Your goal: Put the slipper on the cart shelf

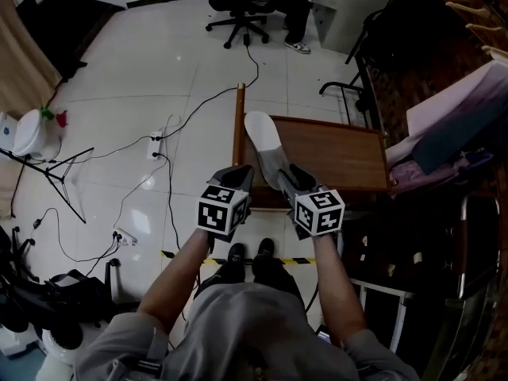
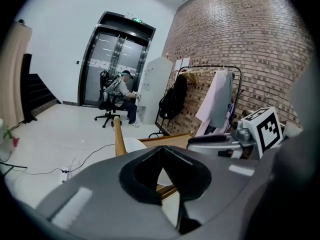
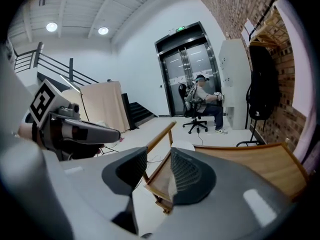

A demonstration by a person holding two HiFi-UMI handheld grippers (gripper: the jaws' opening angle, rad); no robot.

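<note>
Open studio or lab hall, not a home: bare brick wall, tall glass double doors, white tiled floor strewn with cables and power strips, office chair, clothes rack, staircase, and ceiling spotlights were visible.

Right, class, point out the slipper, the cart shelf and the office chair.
slipper (image 1: 260,136), head view, on its white toe end.
cart shelf (image 1: 337,153), head view, on the bare wooden top.
office chair (image 1: 238,27), head view, on its wheeled base.

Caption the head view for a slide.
White slipper lies at the left end of the wooden cart shelf, left gripper and right gripper close by.
</note>
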